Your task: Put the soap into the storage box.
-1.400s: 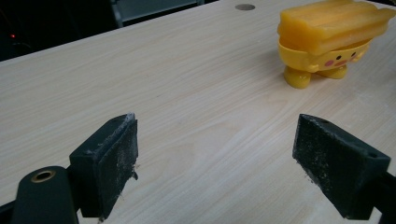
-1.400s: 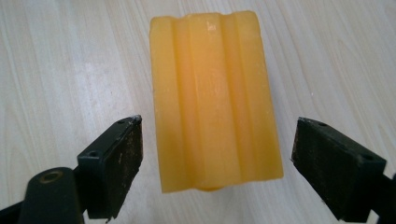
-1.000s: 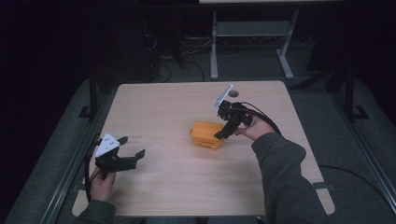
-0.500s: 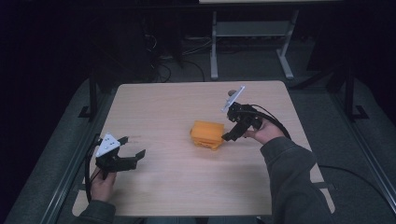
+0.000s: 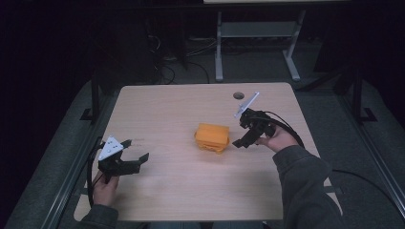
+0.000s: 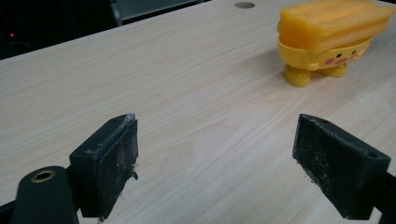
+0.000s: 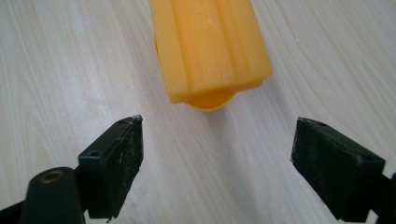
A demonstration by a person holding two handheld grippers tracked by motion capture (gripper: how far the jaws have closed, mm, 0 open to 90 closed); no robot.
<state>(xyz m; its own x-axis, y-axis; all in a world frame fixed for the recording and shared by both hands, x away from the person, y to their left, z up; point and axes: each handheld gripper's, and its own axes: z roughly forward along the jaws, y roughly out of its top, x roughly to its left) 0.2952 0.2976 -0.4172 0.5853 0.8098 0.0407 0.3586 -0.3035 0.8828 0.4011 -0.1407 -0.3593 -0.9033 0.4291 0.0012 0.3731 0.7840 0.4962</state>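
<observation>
Item: yellow plastic toy figure with slab-shaped top [image 5: 212,137], standing mid-counter [image 5: 181,191], unheld. Right tongs [image 5: 237,142] spread, just beside it, aimed for a grasp. Left tongs [image 5: 137,157] spread, idle, well apart.

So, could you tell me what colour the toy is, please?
Yellow-orange toy, pink cheeks; left gripper view shows it best.

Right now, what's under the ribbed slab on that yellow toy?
Under the slab sits the yellow toy's round body with dot eyes, pink cheeks and two stubby feet on the table. The slab covers the top of its head; its back is out of sight.
</observation>
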